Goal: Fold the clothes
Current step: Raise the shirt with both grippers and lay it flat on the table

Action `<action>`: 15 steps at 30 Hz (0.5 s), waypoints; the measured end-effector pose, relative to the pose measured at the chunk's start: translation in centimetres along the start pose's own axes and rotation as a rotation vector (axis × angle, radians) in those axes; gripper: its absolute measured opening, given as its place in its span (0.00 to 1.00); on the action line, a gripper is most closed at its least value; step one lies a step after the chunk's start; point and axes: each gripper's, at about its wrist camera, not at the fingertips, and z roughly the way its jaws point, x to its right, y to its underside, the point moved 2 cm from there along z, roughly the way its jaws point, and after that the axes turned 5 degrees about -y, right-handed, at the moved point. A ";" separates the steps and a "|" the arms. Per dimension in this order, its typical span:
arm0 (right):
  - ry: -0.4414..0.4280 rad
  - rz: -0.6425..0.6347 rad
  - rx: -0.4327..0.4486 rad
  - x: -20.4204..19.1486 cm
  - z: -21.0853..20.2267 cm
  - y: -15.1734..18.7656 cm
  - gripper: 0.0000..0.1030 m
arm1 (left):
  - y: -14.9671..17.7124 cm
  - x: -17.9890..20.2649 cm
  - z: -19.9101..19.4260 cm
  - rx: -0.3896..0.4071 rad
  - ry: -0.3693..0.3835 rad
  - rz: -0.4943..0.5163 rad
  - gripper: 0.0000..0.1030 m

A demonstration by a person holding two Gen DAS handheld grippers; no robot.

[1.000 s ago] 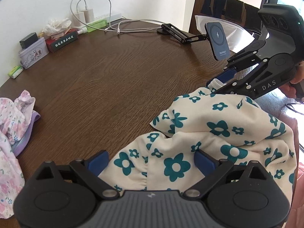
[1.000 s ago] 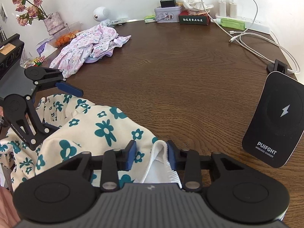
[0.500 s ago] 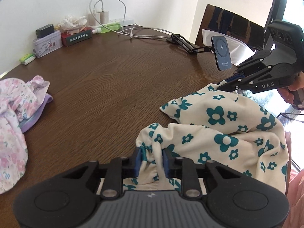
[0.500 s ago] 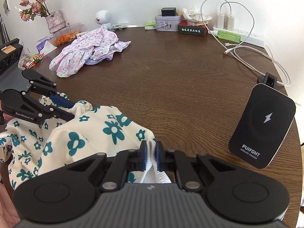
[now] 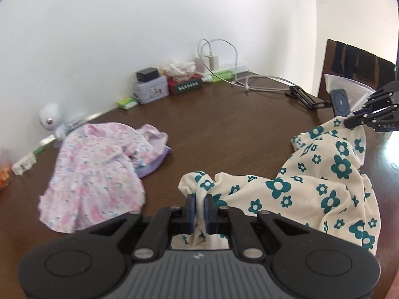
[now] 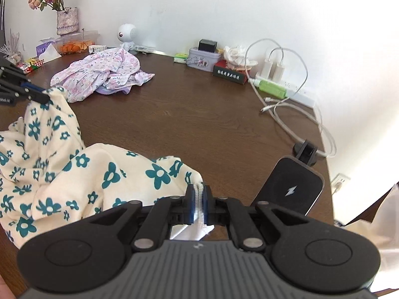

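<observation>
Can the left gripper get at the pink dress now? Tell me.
Probably not yet: the left gripper is shut on the floral garment. The table toward the pink dress looks unobstructed.

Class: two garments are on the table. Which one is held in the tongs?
The cream garment with teal flowers, pinched by the left tongs and right tongs. The pink floral garment lies untouched, crumpled farther back on the table.

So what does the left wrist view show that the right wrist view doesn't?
Left wrist only: the chair behind the table.

Right wrist only: the flower vase, the tissue pack and the snack box.

Both: the cream flowered garment, with the left gripper and right gripper each shut on an edge, the pink clothes, the charger stand and the cables.
</observation>
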 end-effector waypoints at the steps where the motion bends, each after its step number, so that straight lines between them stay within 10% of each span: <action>1: 0.024 -0.024 0.018 0.0 -0.3 -0.7 0.05 | -0.7 -0.8 -0.4 0.016 -0.037 0.004 0.05; 15: 0.464 -0.282 0.380 1.3 -2.0 -21.9 0.05 | -19.5 -10.2 -7.5 0.423 -0.468 0.009 0.05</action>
